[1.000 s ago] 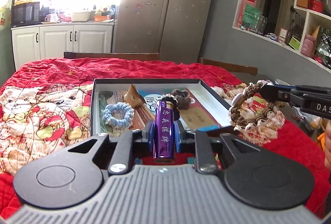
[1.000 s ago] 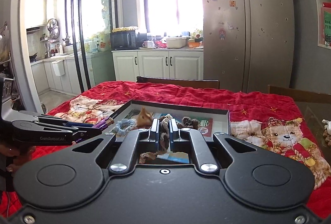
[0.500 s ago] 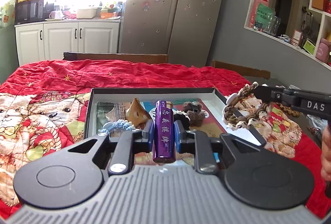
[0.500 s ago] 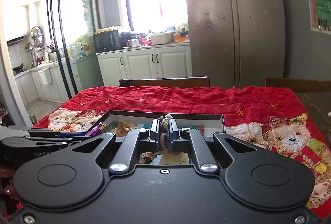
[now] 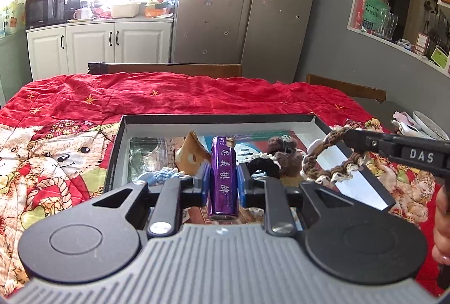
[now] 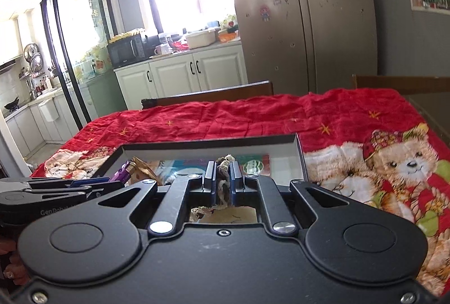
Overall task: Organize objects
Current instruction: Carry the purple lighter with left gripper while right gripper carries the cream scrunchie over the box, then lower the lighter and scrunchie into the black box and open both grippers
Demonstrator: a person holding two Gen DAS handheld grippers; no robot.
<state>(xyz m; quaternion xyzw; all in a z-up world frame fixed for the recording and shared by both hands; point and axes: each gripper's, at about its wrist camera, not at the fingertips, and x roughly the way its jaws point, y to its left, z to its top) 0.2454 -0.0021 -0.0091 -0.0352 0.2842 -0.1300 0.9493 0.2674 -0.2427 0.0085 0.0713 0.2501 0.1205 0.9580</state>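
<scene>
Both grippers loaded over the box

L gripper (image 5: 223, 187) pinches purple lighter (image 5: 223, 177) upright above shallow black box (image 5: 219, 118) w/ small bits on red bear cloth (image 5: 56, 160); R gripper (image 6: 223, 177) clamped on braided brown cord bracelet (image 5: 334, 160), hanging over box's right edge

1. Our left gripper (image 5: 223, 186) points forward and slightly down, jaws clamped on a purple lighter (image 5: 223, 177).
2. Our right gripper (image 6: 223, 180) is pinched tight on a braided cord bracelet (image 5: 332, 160).
3. Fingers (image 5: 441, 231) wrap its handle.
</scene>
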